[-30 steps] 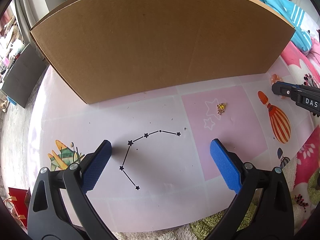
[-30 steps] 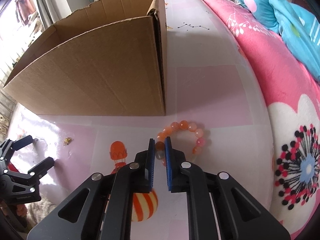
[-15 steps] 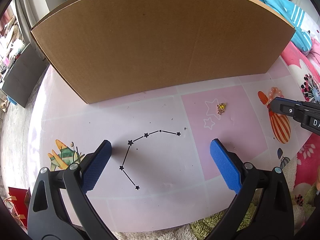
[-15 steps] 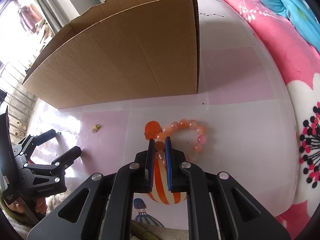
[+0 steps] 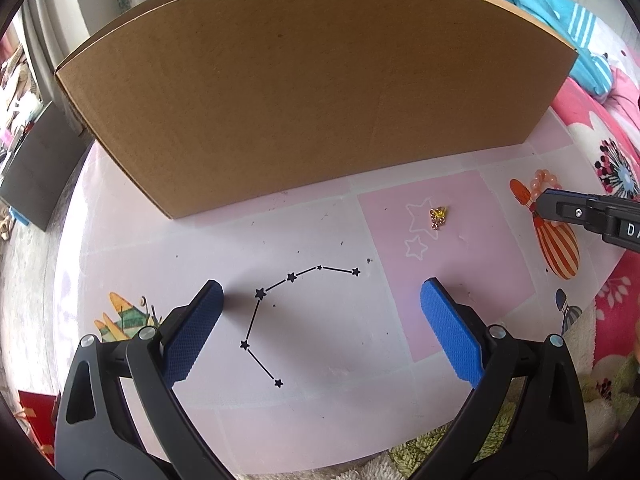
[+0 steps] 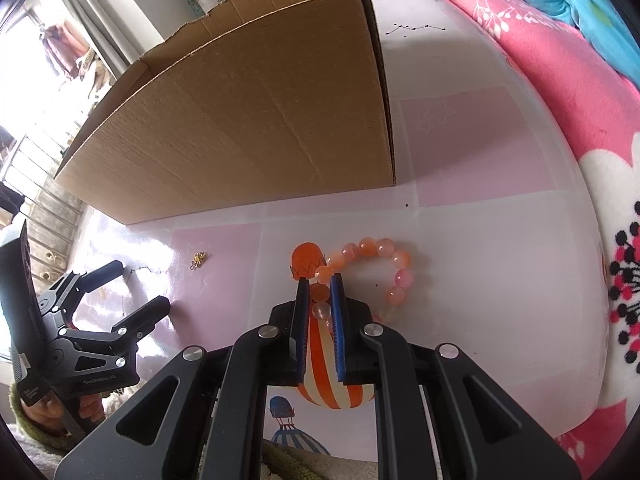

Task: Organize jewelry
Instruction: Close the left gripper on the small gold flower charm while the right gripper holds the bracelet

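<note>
The right wrist view shows a bracelet (image 6: 370, 264) of orange and pink beads lying on a pink patterned mat (image 6: 472, 240) near the corner of a cardboard box (image 6: 248, 128); in the left wrist view only a few of its beads peek out (the rest hidden behind the right gripper). The right gripper (image 6: 319, 286) is clamped narrowly on the bracelet's near beads. The left gripper (image 5: 320, 300) stands wide apart, grasping nothing, above the mat's star print. A small gold trinket (image 5: 438, 216) lies between the two grippers.
</note>
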Motion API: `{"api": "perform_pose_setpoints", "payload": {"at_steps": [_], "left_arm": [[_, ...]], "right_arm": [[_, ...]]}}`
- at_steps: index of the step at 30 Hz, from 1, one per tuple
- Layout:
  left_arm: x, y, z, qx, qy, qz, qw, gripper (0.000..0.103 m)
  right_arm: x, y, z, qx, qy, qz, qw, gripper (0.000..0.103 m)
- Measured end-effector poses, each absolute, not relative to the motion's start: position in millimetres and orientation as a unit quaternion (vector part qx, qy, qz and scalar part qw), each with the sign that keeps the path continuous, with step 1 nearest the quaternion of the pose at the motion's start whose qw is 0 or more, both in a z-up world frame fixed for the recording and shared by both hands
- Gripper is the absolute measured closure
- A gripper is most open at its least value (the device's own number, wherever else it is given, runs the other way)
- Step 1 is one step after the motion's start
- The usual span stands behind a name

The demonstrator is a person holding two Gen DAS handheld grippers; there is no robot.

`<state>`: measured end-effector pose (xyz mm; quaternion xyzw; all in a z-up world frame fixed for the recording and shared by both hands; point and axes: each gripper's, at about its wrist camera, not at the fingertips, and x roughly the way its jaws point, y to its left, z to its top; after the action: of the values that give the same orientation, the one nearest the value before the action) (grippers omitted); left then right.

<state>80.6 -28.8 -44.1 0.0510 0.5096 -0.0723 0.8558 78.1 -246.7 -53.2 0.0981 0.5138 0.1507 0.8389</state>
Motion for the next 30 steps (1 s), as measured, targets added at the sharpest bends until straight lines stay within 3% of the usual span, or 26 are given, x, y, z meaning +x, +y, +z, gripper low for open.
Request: {"api": "perform_pose_setpoints", "payload": {"at_steps": [9,15,22,30], "left_arm": [[77,-43,-33,0.045,0.451,-0.122,0.883,0.009],[80,-54,-31,0.022,0.447,-0.16,0.88,0.045],[90,-54,-30,-0.022,0.449,-0.194,0.872,0.075],[90,-70,-25,0.002,0.442,-0.214,0.871,0.087]], "right_arm": [[78,-268,-56,0.117,0.508,0.164,0.837,0.092],[77,-277,-59,0.128,0.506,0.173,0.835,0.092],[80,-278,-62,0.137,0.503,0.182,0.834,0.092],[82,-288,-66,0.154,0.5,0.191,0.83,0.092]]}}
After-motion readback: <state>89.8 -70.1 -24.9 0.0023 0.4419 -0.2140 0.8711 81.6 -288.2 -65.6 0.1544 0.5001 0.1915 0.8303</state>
